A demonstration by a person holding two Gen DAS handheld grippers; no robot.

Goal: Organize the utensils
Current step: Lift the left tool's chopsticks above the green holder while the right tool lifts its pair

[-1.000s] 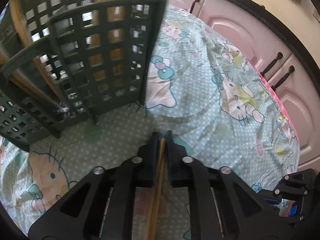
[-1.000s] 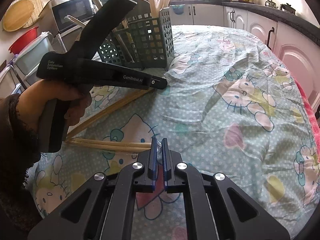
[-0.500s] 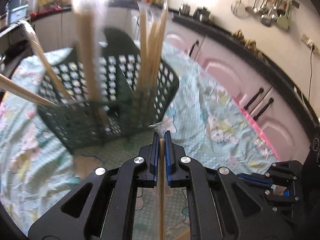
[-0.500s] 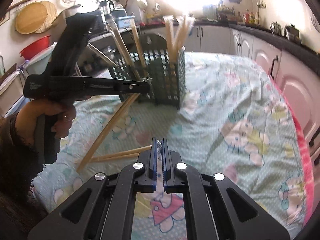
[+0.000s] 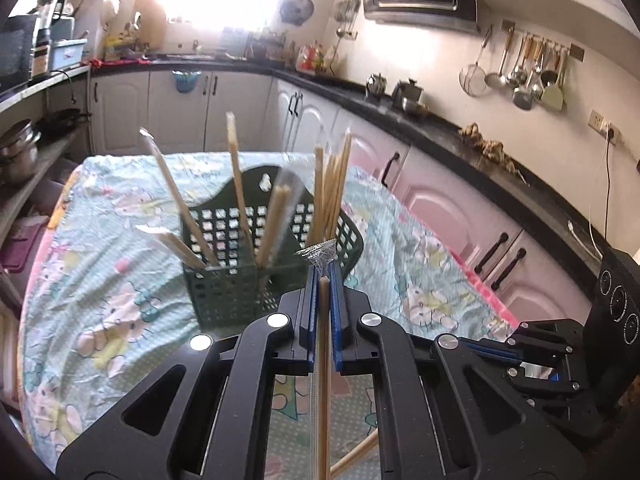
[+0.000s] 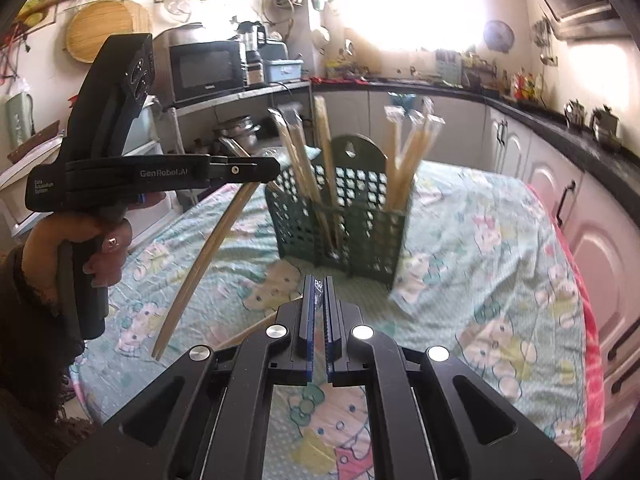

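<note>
Here, largest first:
Table [image 6: 500,248]: patterned cloth, near edge cut off.
Basket [image 6: 352,220]: one green caddy on the cloth, upright; its far compartments are hidden.
Chopsticks in basket [image 6: 324,152]: wrapped pairs standing on end, tips up and splayed; overlapping, count unclear.
Left gripper [image 5: 324,280]: clamped on one wrapped pair [image 6: 208,256] near its top; the pair hangs off the table, long axis slanting down toward me.
Right gripper [image 6: 319,284]: nearly closed; a clear scrap between the pads, hard to make out.
Loose chopstick [image 6: 256,330]: one, lying on the cloth, mostly hidden.
</note>
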